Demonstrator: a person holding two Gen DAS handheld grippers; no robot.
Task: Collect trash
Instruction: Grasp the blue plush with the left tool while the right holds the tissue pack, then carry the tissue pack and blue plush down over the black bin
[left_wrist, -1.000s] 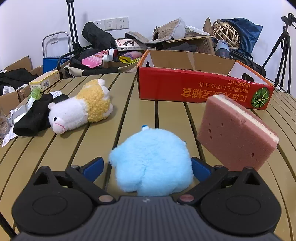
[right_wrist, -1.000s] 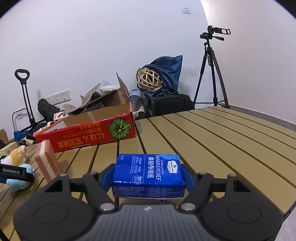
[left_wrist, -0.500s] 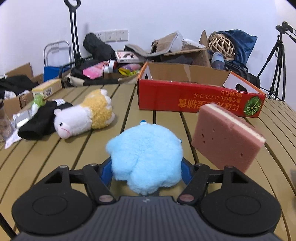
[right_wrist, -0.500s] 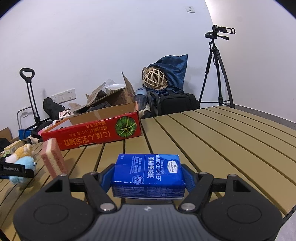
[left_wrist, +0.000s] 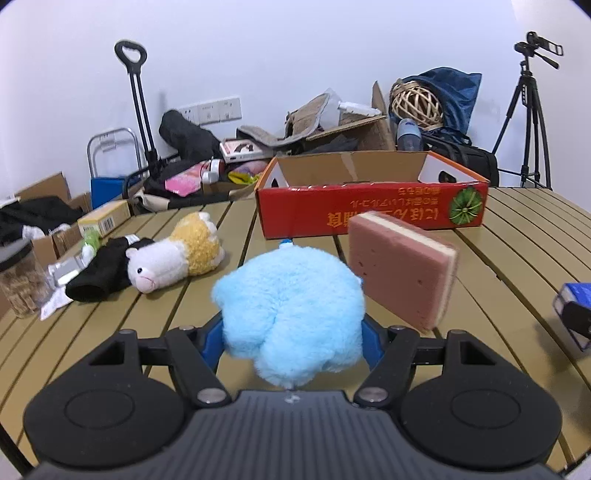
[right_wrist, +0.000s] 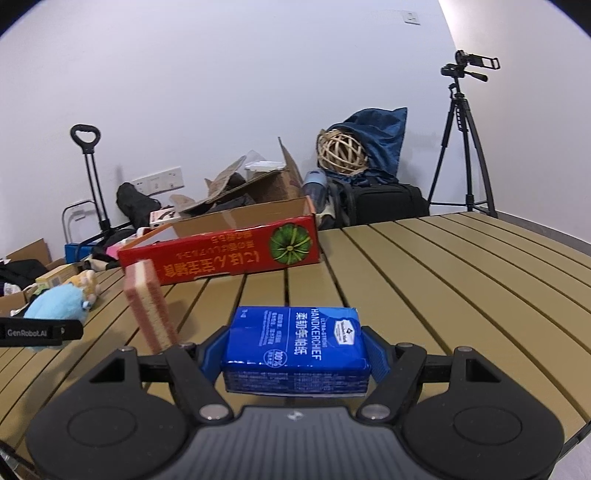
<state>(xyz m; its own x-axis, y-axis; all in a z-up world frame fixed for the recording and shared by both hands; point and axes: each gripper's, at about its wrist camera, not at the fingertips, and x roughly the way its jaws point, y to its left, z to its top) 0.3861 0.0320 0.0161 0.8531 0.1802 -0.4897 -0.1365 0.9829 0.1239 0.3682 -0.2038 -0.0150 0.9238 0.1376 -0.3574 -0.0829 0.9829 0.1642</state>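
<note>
Left wrist view: the left gripper (left_wrist: 291, 328), open a second ago, now clenches the blue plush toy (left_wrist: 290, 310) and lifts it; the right gripper (right_wrist: 295, 352) grips the handkerchief pack (right_wrist: 295, 347); red cardboard box (left_wrist: 369, 206) far behind.

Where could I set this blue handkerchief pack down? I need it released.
Bare slats lie right of the red cardboard box and beyond the blue handkerchief pack. Crowded leftward: pink sponge block, blue plush toy, white-and-yellow plush.
</note>
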